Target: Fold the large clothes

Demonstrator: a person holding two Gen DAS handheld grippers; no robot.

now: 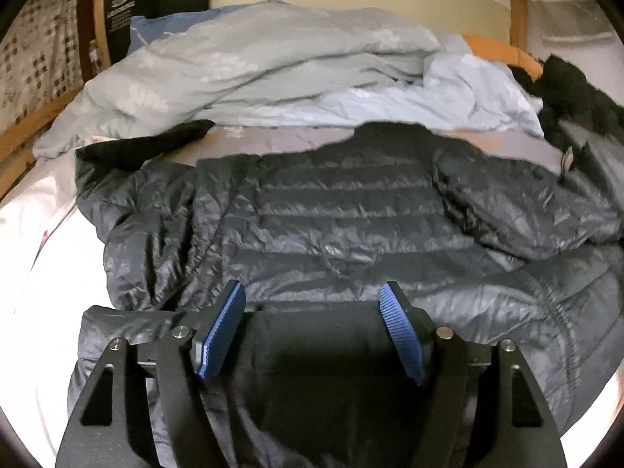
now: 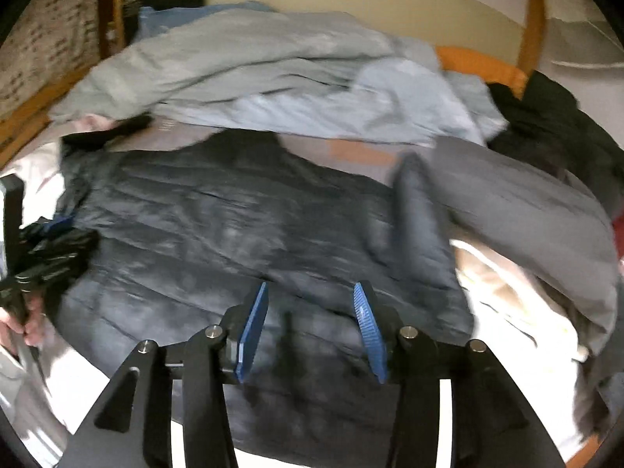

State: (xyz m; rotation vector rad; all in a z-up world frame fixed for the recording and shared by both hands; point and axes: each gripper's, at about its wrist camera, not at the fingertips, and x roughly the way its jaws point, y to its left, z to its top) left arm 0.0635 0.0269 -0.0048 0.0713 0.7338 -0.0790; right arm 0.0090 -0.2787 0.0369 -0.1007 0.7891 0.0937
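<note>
Both grippers, left gripper (image 1: 312, 296) and right gripper (image 2: 312, 292), hang released above the crinkled dark puffer jacket (image 1: 331, 210).

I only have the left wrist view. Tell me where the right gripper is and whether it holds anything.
Observer: The right gripper hangs over the dark puffer jacket, its blue pads apart and nothing between them.
Operator: Report what lies right of the jacket past my frame's edge.
Observer: A grey garment lies there, draped over something white and beige.
Operator: Tell me how my own gripper looks from that side.
Observer: The left gripper shows at the jacket's left edge, with the person's hand below it; the blur hides whether it is open.
</note>
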